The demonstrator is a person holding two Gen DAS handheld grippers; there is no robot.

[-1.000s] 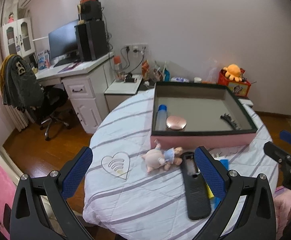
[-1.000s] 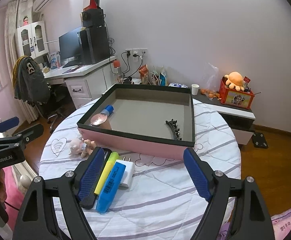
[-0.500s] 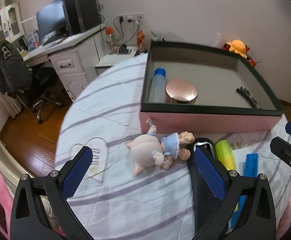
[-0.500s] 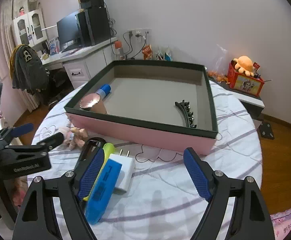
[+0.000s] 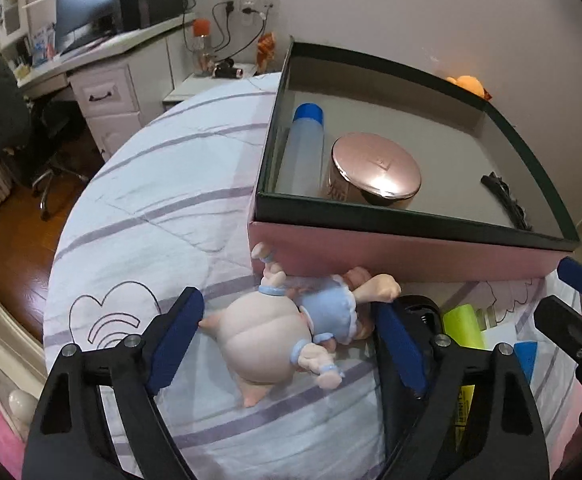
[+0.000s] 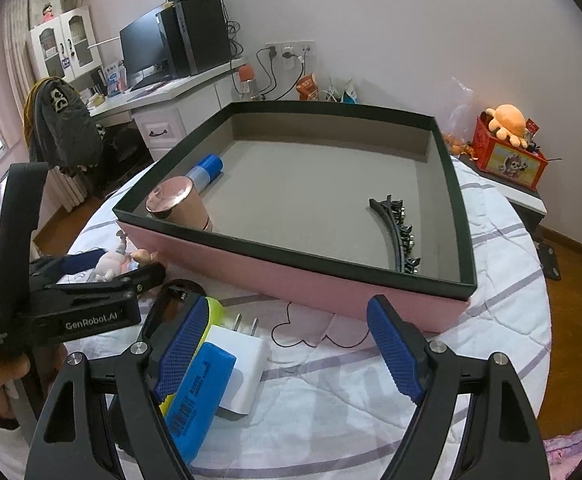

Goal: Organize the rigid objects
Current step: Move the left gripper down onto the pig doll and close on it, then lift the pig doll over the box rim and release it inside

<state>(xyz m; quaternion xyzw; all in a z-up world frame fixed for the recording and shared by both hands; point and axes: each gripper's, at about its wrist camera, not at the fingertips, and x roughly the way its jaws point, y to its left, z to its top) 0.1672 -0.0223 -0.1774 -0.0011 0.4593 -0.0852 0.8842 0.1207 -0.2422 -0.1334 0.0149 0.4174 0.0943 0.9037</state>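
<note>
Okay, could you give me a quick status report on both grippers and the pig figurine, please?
Left gripper closing around pig figurine, pads not yet touching. Right gripper open, empty, above charger. Figurine lies against pink box; black remote crowds one finger.

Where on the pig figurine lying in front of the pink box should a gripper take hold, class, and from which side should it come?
Grip the pig figurine across its round head, the widest and firmest part; the thin limbs and ears would slip. Come from above on the open tablecloth side, since the box wall blocks its far side. The left gripper already straddles it, jaws closing, pads not yet touching.
</note>
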